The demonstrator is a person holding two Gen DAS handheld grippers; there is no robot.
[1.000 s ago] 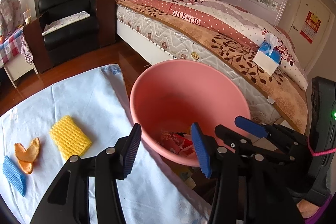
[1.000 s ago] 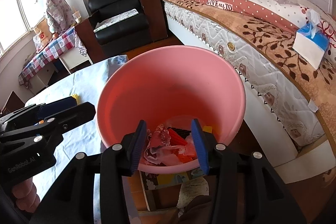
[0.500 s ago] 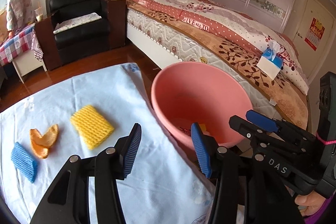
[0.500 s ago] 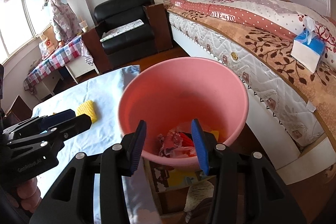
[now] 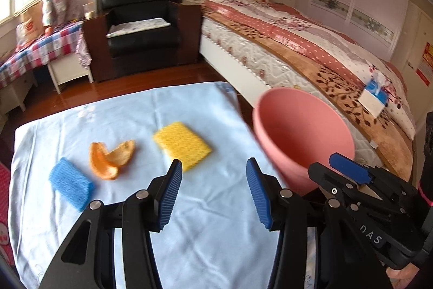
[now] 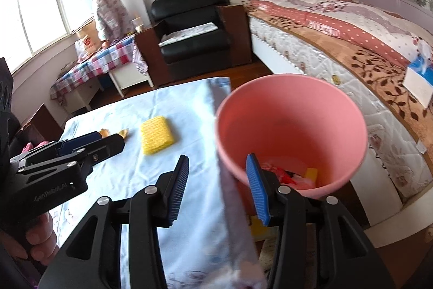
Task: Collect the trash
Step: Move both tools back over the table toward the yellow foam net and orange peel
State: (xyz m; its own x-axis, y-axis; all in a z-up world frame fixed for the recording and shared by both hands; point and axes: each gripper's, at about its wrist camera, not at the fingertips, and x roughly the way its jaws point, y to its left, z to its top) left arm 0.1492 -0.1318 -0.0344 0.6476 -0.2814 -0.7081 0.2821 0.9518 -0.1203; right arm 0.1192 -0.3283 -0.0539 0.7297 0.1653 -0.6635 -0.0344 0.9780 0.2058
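A pink bin (image 5: pixel 303 137) stands at the table's right edge, with wrappers inside (image 6: pixel 286 175). On the light blue tablecloth (image 5: pixel 130 113) lie a yellow foam net (image 5: pixel 182 144), orange peel (image 5: pixel 111 157) and a blue foam net (image 5: pixel 71 184). My left gripper (image 5: pixel 213 191) is open and empty above the cloth, just this side of the yellow net. My right gripper (image 6: pixel 216 188) is open and empty over the table's right edge by the bin (image 6: pixel 292 126). The yellow net (image 6: pixel 157 136) and peel (image 6: pixel 123 132) also show in the right wrist view.
A bed (image 5: pixel 311 56) with a tissue box (image 5: pixel 374 96) runs along the right. A black armchair (image 5: pixel 140 18) and dark cabinet stand behind the table. A checked-cloth side table (image 5: pixel 40 48) is at the far left. Wood floor lies between.
Both grippers have swung left, away from over the bin toward the tablecloth. The peel and both foam nets now sit nearer the middle of the left view.
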